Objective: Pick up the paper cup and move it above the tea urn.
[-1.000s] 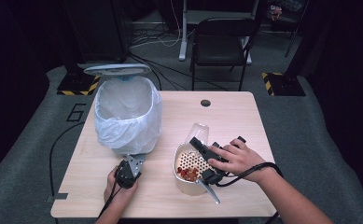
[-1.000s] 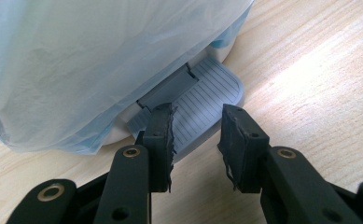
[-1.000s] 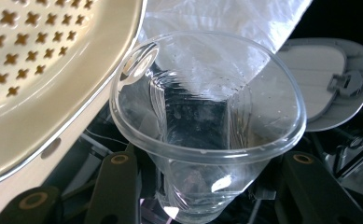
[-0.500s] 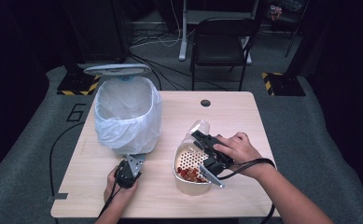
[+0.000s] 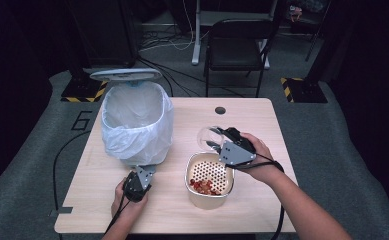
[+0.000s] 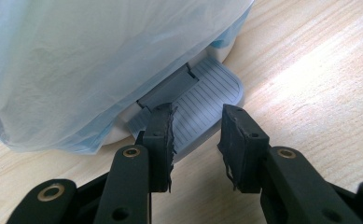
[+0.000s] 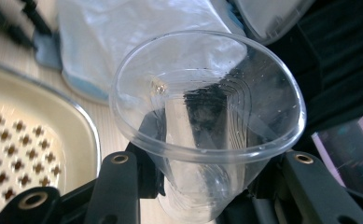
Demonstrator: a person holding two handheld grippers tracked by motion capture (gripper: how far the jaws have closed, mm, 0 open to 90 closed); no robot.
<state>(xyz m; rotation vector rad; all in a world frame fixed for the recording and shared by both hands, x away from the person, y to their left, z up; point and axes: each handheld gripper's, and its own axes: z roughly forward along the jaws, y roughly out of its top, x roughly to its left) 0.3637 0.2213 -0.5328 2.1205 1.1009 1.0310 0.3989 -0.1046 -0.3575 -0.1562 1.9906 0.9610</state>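
The clear plastic cup (image 7: 207,126) is clamped in the right gripper (image 5: 227,145), tilted above the strainer basket (image 5: 208,200) (which holds red bits). Carry it level to the bin (image 5: 137,125), mouth up. The left gripper (image 6: 195,140), jaws apart, hovers at the pedal (image 6: 207,100); press it squarely.

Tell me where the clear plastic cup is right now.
In the high view the clear plastic cup is right of centre on the table, shut between the jaws of the right gripper, above the cream strainer basket's far rim, right of the lined bin.
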